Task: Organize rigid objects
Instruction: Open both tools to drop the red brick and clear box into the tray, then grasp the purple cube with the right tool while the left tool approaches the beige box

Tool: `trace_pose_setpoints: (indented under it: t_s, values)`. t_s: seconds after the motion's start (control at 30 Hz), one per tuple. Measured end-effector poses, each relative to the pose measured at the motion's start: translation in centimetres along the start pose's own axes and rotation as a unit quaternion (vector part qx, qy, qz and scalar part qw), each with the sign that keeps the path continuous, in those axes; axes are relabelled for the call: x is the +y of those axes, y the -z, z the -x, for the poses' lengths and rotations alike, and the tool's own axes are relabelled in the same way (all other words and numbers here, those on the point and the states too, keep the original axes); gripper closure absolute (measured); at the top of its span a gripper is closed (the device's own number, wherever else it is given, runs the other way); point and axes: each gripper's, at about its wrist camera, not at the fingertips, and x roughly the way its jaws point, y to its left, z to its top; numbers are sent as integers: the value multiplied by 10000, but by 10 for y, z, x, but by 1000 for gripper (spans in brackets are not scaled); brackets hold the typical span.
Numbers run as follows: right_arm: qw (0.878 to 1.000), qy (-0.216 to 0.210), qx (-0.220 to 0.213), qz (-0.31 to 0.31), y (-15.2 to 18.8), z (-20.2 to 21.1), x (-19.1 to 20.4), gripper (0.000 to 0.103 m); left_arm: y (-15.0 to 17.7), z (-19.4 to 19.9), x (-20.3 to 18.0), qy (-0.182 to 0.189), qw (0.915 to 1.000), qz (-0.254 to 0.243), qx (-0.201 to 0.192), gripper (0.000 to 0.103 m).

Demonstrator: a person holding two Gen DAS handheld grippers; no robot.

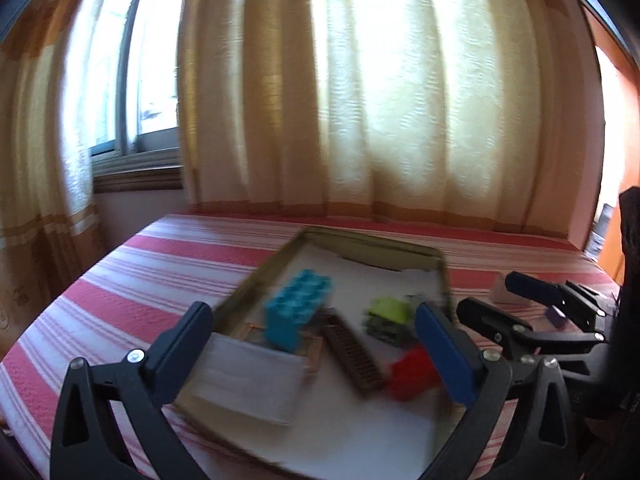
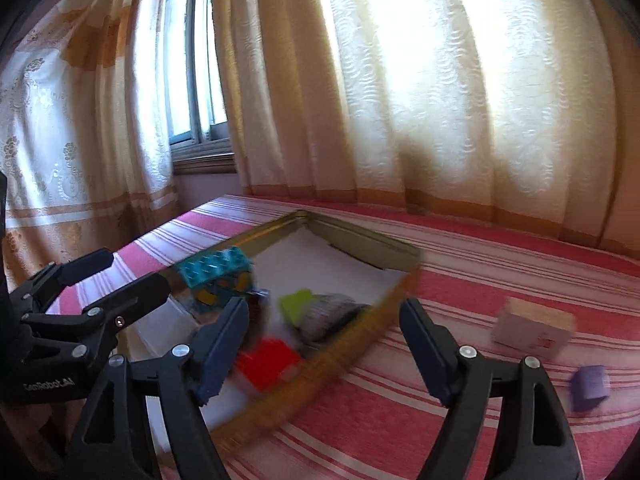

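Note:
A shallow gold-rimmed tray [image 1: 248,284] lined with white paper lies on the striped bed. In it are a blue studded brick [image 1: 298,310], a brown ridged bar [image 1: 352,354], a lime piece [image 1: 390,309], a red brick [image 1: 414,374] and a white box [image 1: 248,380]. My left gripper [image 1: 316,348] is open and empty above the tray's near side. My right gripper [image 2: 326,336] is open and empty over the tray's right rim [image 2: 340,360]. A pale wooden block [image 2: 534,330] and a purple block [image 2: 590,386] lie on the bed right of the tray.
The red and white striped bedcover [image 1: 120,280] reaches the curtains [image 1: 380,100] behind. A window [image 1: 132,80] shows at the left. The right gripper [image 1: 532,304] shows in the left wrist view, the left gripper [image 2: 100,292] in the right wrist view.

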Motion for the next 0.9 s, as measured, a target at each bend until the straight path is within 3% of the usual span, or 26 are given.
trace_pose_setpoints:
  t_s: [0.23, 0.4, 0.63, 0.9]
  values:
    - [9933, 1130, 37, -225, 15, 35, -80, 23, -1, -10, -70, 682, 9968, -352, 229, 0]
    - [9774, 1927, 513, -710, 31, 43, -150, 23, -5, -36, -126, 929, 9918, -680, 556, 0]
    - [9674, 1908, 1236, -1120, 40, 29, -199, 23, -18, -84, -171, 1132, 9831, -478, 1358, 0]
    - [9640, 1673, 1697, -1176, 48, 12, -200, 25, -12, -99, -190, 880, 9851, -696, 1300, 0]
